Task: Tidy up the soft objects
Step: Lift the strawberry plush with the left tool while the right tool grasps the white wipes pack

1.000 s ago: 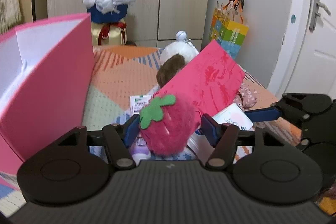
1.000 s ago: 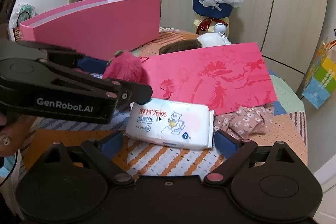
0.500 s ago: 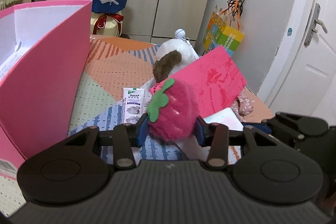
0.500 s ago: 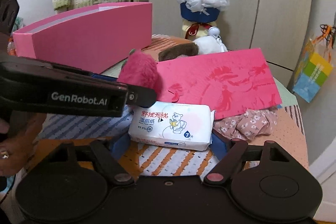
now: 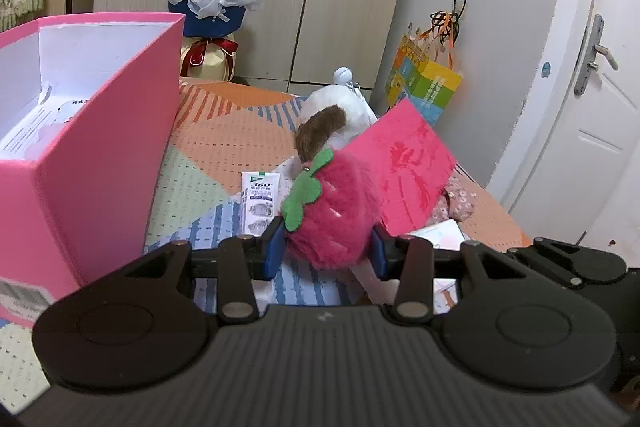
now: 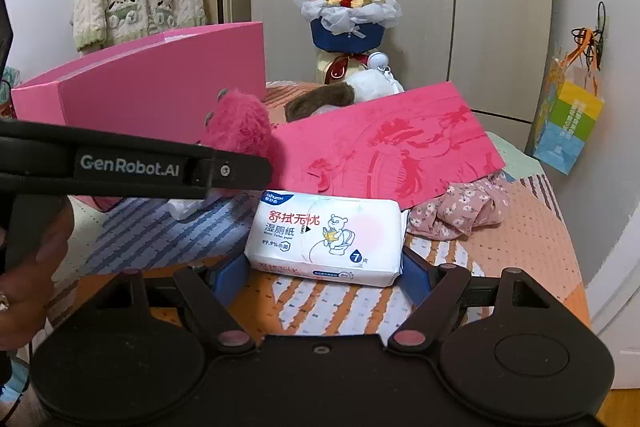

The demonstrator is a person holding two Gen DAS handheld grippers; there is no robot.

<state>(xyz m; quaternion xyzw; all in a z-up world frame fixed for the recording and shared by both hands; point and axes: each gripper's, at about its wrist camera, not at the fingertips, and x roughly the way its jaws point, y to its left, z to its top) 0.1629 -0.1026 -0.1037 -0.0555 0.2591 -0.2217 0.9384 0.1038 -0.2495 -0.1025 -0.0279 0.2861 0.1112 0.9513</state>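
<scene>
Left gripper [image 5: 326,251] has its blue pads pressed into both flanks of a fuzzy pink strawberry plush [image 5: 334,211], green leaf cap turned to the gripper's left, and the toy appears lifted clear of the patchwork bedspread [image 5: 224,139]. Right gripper [image 6: 324,273] is closed around a white wet-wipes pack [image 6: 326,237], one pad at each short end; whether the pack is raised or resting on the cover cannot be told.

Just ahead and to the left of the left gripper stands the open pink box [image 5: 108,131], its white inside showing some printed paper. Straight ahead, beyond the plush, lie a small white tube [image 5: 259,201], a white stuffed toy with a brown patch [image 5: 328,119], and the box's flat pink lid [image 5: 408,167] propped at a slant. A floral cloth [image 6: 460,211] sits crumpled under the lid's right edge, just ahead and right of the right gripper.

Judging by this, the step in hand is carrying: both items are gripped and the box looks like the destination. The next move calls for swinging the strawberry leftward and up over the near pink wall, then loosening the pads so it drops inside. The wipes should follow only once the left gripper is clear, since the two tools are close together.
</scene>
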